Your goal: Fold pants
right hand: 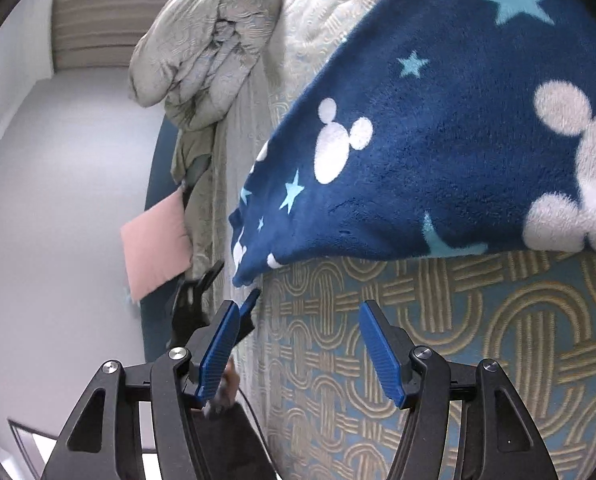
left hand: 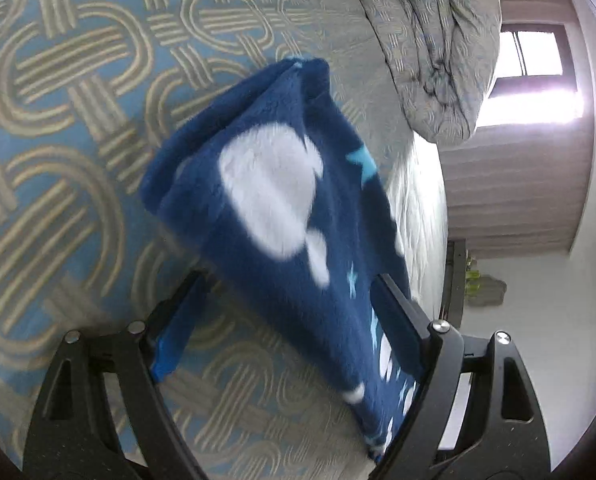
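The navy fleece pants (left hand: 282,208) with white mouse heads and pale blue stars lie in a folded bundle on the patterned bedspread (left hand: 78,120). My left gripper (left hand: 288,280) stands wide open around the near end of the bundle. The fabric rests against its right finger, and the blue pad of its left finger is clear of the cloth. In the right wrist view the pants (right hand: 437,152) fill the upper right. My right gripper (right hand: 298,306) is open over the bedspread (right hand: 377,360) below them, with nothing between its blue pads. The left gripper's fingers (right hand: 194,300) show by the pants' lower corner.
A rolled grey quilt (left hand: 429,40) (right hand: 206,40) lies at the far end of the bed. The bed's side edge (right hand: 234,168) drops to pale floor, where a pink cushion (right hand: 158,240) leans. A bright window (left hand: 533,76) and a curtain sit beyond.
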{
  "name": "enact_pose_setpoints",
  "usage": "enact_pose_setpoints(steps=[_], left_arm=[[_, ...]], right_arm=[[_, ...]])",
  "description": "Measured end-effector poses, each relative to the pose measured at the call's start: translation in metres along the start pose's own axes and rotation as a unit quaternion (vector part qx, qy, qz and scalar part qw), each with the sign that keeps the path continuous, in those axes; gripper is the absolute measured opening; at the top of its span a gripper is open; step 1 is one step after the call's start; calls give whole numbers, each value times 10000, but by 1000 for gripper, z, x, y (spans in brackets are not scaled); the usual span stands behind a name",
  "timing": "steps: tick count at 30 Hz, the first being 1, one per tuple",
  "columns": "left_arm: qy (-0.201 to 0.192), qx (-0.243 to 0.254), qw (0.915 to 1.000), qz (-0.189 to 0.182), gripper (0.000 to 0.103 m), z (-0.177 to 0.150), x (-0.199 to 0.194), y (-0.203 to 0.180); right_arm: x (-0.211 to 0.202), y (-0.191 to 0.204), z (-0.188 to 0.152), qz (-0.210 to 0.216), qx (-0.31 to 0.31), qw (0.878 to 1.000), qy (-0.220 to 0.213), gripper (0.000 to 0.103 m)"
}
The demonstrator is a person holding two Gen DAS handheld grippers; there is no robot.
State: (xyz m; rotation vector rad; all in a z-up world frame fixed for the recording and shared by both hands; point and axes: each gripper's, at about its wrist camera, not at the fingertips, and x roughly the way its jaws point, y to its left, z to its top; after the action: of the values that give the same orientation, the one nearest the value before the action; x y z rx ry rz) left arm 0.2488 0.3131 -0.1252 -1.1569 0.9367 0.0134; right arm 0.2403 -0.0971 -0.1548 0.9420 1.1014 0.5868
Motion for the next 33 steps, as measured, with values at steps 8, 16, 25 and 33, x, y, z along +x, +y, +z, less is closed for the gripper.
enact_pose_setpoints(steps=[8,16,25,33], left_arm=[[-143,242,9991,320,31,15,13,-17],[-475,1318,9891,446,23,-2,-4,-75],[-219,2676,9633,-70,23,-49,-3,-162],[322,3397,9392,-371,23,-105,34,-209]], right_arm=[[7,-19,1,41,184,9998,78,64],[-14,-33,-3,134,230,9995,-185,64],[-59,-52,5,290,398,9974,-522,64],[-61,-13,40,720,28,9963,-472,73]])
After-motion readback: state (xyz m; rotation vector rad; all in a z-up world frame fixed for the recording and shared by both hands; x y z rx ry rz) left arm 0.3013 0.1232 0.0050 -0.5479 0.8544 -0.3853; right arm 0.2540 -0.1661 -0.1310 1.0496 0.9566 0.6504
